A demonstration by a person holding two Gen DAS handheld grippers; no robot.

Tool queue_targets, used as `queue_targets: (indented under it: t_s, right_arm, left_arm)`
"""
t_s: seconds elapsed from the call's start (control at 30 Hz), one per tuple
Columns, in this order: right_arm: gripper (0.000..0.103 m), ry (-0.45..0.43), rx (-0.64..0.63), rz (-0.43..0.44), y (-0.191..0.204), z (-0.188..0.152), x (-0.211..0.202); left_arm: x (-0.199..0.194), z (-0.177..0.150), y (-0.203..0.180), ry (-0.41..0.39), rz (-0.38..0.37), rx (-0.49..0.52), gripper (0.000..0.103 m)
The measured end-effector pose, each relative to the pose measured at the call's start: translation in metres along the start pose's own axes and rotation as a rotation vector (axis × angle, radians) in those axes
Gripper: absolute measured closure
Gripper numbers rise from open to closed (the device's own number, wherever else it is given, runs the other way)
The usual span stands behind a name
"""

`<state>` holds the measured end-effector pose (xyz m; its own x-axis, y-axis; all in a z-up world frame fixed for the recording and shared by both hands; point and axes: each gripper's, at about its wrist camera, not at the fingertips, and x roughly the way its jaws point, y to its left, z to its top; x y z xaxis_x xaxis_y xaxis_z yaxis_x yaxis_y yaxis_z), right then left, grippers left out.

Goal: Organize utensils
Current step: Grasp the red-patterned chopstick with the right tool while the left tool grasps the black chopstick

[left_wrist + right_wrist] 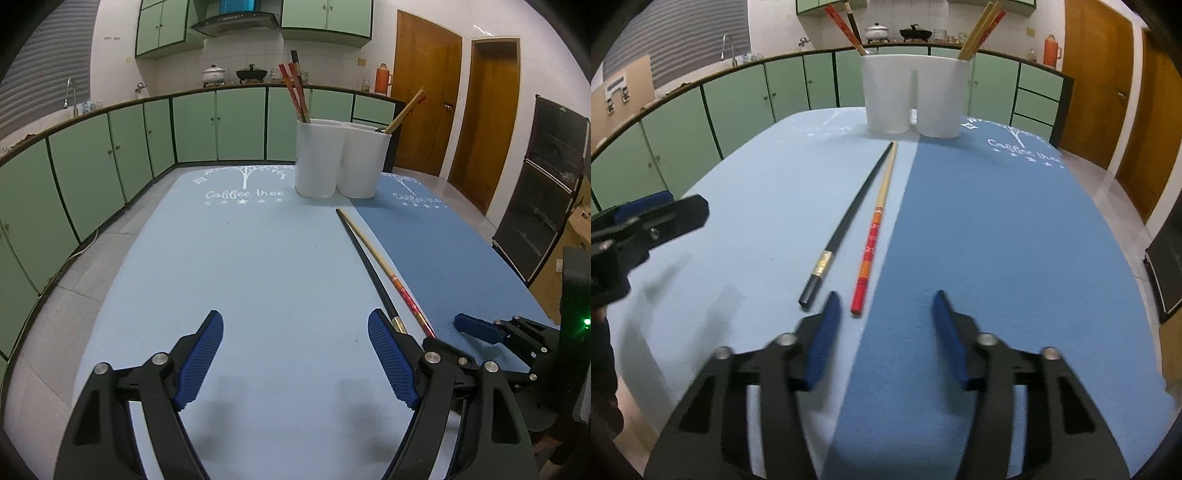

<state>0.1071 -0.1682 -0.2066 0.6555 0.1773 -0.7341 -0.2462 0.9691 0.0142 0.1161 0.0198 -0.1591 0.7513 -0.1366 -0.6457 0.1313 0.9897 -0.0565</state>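
Note:
Two chopsticks lie side by side on the table, tips toward the holder: a black one [849,221] [365,264] and a wooden one with a red end [875,229] [388,271]. A white two-cup holder [916,96] [341,158] stands at the far end, with red and black chopsticks in its left cup and wooden ones in its right cup. My right gripper [886,317] is open and empty just short of the near ends of the two chopsticks. My left gripper [295,354] is open and empty, to the left of the chopsticks.
The table carries a light blue mat [229,266] on the left and a darker blue mat [997,236] on the right. Green kitchen cabinets [110,162] curve round the left and back. Wooden doors [424,92] and a dark shelf unit [546,184] stand to the right.

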Motion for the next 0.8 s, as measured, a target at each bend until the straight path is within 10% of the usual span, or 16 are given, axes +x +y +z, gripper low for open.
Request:
queue_targets:
  t_s: [0.13, 0.57, 0.8]
  right_arm:
    - [0.097, -0.01, 0.011, 0.032, 0.0, 0.0, -0.001]
    - [0.098, -0.016, 0.153, -0.047, -0.054, -0.005, -0.012]
    - [0.098, -0.034, 0.186, -0.062, -0.076, -0.006, -0.02]
  left_arm:
    - [0.002, -0.001, -0.004, 0.008, 0.002, 0.0, 0.024]
    - [0.019, -0.013, -0.043, 0.052, -0.046, 0.026, 0.026]
    - [0.034, -0.024, -0.068, 0.104, -0.073, 0.023, 0.047]
